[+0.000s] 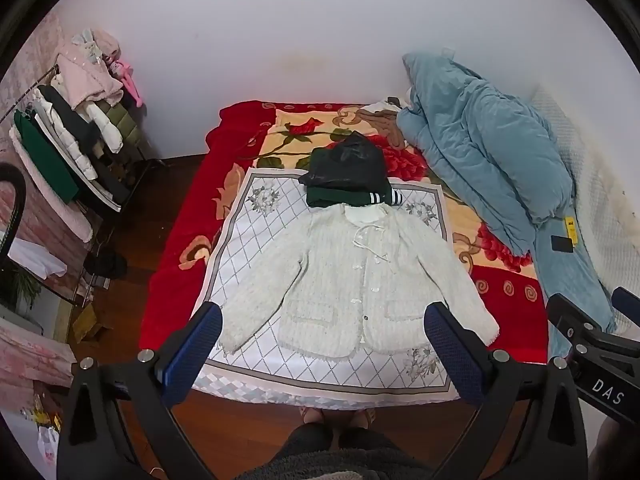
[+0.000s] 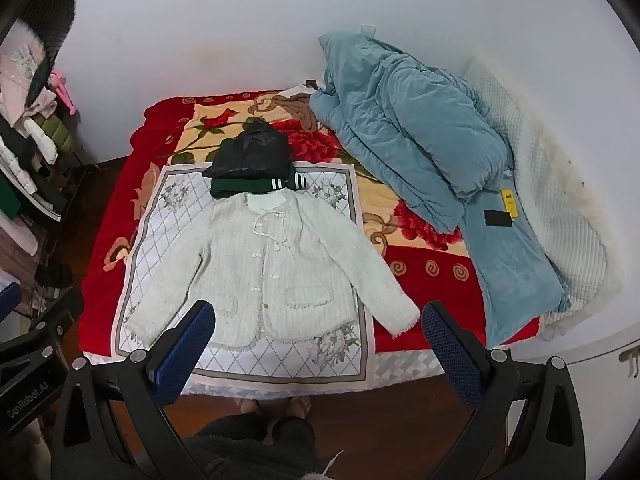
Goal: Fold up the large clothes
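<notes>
On the bed lies a white mat, and on it we see the white jacket spread flat, front up, sleeves angled outward. At its collar sits a folded green garment topped by a black one. A blue quilt is heaped to the right. Our left gripper and right gripper hang above the near edge, both released and holding nothing.

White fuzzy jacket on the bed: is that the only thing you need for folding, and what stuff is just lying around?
For the job:
- white knitted buttoned jacket, spread flat
- white diamond-patterned mat under it
- left gripper, right gripper, both open

Just lying about:
- folded dark green and black clothes
- blue quilted duvet
- black phone
</notes>
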Available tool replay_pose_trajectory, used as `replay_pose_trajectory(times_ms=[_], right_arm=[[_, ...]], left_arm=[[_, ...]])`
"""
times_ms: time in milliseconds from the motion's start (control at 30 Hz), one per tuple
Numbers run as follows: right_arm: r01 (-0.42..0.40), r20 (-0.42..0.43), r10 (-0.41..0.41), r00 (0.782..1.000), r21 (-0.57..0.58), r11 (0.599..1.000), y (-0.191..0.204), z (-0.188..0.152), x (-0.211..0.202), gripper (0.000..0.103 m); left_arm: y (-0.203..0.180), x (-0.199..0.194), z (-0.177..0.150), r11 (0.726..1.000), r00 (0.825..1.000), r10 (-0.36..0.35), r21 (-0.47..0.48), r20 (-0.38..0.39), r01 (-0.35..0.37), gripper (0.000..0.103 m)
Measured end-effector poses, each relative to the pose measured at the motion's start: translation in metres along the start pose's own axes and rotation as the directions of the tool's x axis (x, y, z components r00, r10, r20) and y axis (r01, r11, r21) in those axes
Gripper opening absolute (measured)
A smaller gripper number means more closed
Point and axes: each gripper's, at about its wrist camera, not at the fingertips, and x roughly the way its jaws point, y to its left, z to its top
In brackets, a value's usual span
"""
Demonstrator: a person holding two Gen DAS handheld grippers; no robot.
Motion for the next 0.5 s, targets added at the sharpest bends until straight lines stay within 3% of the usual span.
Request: replay_pose_trajectory(times_ms=[500], right_arm=[[-0.006, 0.007, 0.006, 1.000, -0.008, 1.000, -0.004, 0.003, -0.011, 0.103]], left_arm=[[-0.008, -0.009, 0.002, 1.000, 1.000, 0.013, 0.005, 0.014, -0.013, 0.103]])
